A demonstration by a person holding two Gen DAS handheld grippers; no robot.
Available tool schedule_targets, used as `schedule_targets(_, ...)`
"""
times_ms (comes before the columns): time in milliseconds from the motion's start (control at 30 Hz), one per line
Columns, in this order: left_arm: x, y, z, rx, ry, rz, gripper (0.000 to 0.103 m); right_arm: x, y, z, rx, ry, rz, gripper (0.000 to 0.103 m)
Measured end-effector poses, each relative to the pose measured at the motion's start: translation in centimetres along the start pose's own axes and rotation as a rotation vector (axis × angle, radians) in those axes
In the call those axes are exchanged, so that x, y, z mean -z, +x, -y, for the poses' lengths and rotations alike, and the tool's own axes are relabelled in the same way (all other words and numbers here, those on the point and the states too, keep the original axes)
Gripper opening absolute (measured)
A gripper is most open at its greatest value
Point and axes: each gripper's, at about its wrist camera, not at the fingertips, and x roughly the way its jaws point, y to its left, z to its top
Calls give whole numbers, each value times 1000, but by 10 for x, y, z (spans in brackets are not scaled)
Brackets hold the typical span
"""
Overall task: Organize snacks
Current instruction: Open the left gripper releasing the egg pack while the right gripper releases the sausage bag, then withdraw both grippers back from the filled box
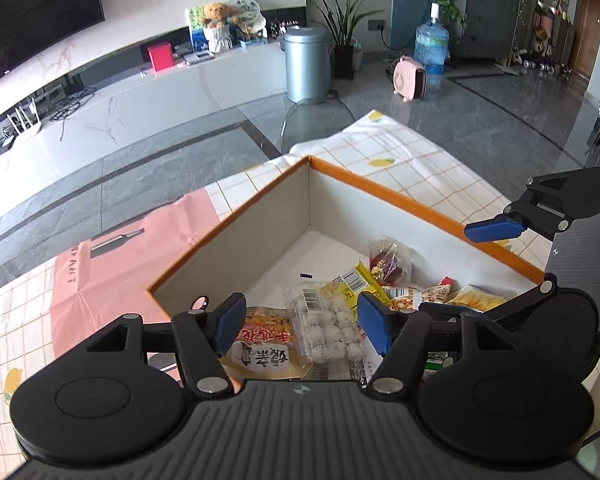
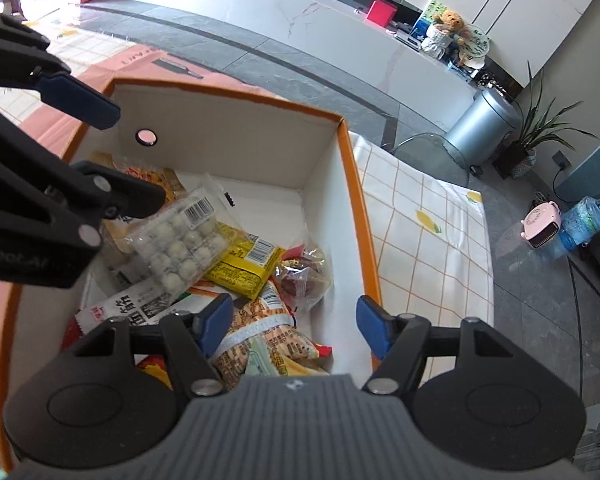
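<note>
An orange-rimmed cardboard box (image 1: 260,240) with a white inside stands on a checked tablecloth and holds several snack packs. My left gripper (image 1: 302,322) is open and empty, hovering above a clear tray of white balls (image 1: 328,320) and a yellow pack with red print (image 1: 260,340). My right gripper (image 2: 294,326) is open and empty above an orange printed pack (image 2: 260,336) near the box's right wall (image 2: 356,200). The ball tray (image 2: 180,244), a yellow pack (image 2: 240,268) and a red candy bag (image 2: 300,276) lie in the box. The left gripper's fingers (image 2: 84,100) show at the left.
A pink paper sheet (image 1: 112,272) lies on the tablecloth (image 1: 400,160) left of the box. The table edge drops to a grey tiled floor (image 1: 180,140). A metal bin (image 1: 306,64), a potted plant (image 1: 344,40) and a water jug (image 1: 432,44) stand far behind.
</note>
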Motion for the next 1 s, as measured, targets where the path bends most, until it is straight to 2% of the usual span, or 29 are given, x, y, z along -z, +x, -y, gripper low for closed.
schedule_targets(267, 11, -56, -1, -28, -33, 76, 75, 5, -54, -2, -42, 153, 48, 66)
schedule_targets(467, 38, -104, -6, -64, -82, 154, 75, 25, -100, -16, -79, 309, 122, 66)
schedule_targets(767, 91, -151, -10, -119, -161, 242, 75, 71, -151, -56, -76, 496, 277, 66)
schedule_targets(1000, 124, -166, -7, -193, -180, 264, 75, 100, -180, -85, -16, 548, 375, 66)
